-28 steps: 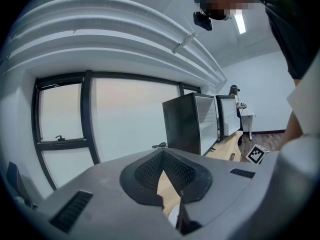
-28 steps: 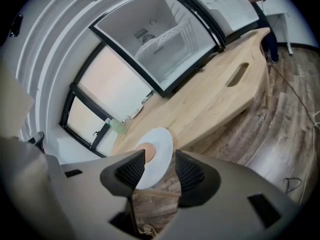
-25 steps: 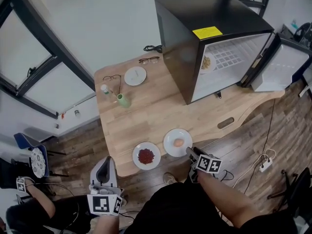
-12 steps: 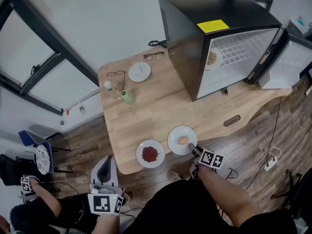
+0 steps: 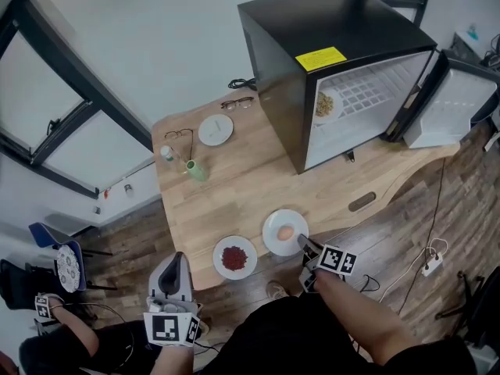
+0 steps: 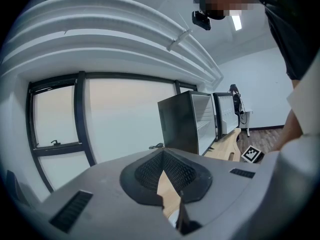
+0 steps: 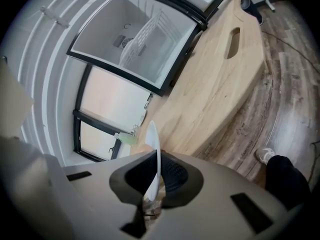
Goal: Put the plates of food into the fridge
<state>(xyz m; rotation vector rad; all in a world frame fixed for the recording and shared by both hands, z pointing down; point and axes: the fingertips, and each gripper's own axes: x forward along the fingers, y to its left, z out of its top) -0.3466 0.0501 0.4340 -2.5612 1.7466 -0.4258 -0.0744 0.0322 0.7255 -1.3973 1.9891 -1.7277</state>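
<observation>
My right tongs (image 5: pixel 304 243) have just been closing, and they now pinch the near rim of the plate with the tan round morsel (image 5: pixel 281 226). In the right gripper view that rim (image 7: pixel 152 144) stands edge-on between the pads. The plate is at the near edge of the wooden tabletop (image 5: pixel 250 178). Just to its left, not touching it, sits the plate of red food (image 5: pixel 234 258). At the far right of the tabletop the black fridge (image 5: pixel 312 45) stands with its door (image 5: pixel 453 108) swung wide. A plate of pale food (image 5: pixel 324 105) already rests on the wire shelf inside. My left tongs (image 5: pixel 174 260) hang off the near edge of the tabletop, above the wood floor (image 5: pixel 141 233). In the left gripper view their pads meet at the tips, with nothing between them. Farther back I see an empty small plate (image 5: pixel 216 130), a green bottle (image 5: pixel 195 168) and two pairs of glasses (image 5: pixel 237 102).
</observation>
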